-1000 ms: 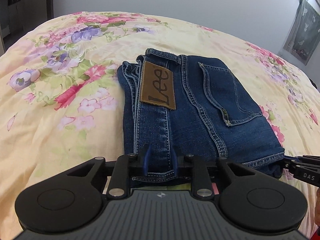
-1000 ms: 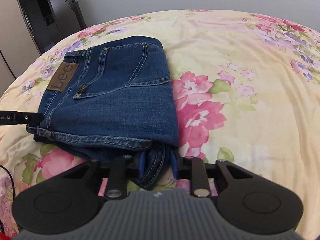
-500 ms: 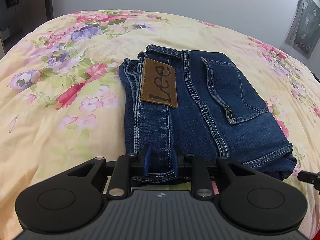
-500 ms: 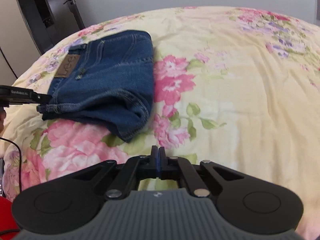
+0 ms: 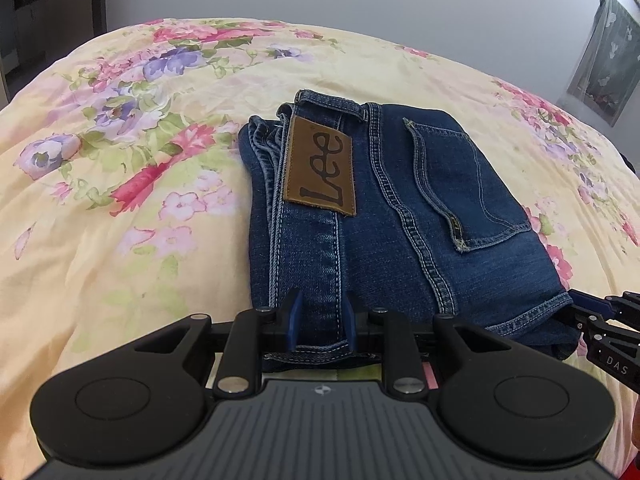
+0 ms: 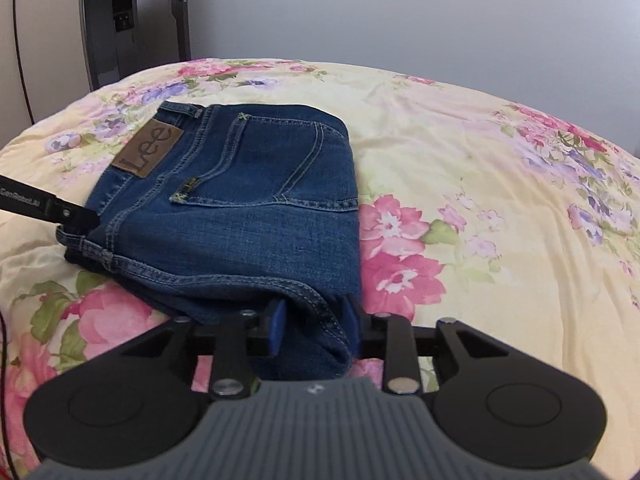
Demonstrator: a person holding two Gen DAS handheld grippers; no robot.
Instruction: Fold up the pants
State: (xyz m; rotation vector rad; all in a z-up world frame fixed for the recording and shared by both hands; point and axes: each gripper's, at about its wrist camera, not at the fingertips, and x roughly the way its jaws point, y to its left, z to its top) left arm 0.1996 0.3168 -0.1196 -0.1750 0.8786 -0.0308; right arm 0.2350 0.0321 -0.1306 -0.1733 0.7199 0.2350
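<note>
Denim fills both sets of fingers: the left gripper (image 5: 320,314) straddles the waistband edge, the right gripper (image 6: 313,320) the folded corner. Farther out, the folded jeans (image 5: 384,208) lie on the flowered bed (image 5: 120,208); uneven tugging could spill the stacked layers.

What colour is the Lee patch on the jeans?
Brown patch with black lettering on dark blue jeans; left wrist view.

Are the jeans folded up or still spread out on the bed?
Folded. The jeans lie as a compact stacked bundle on the floral bedspread, layered edges at the side, no legs extending.
</note>
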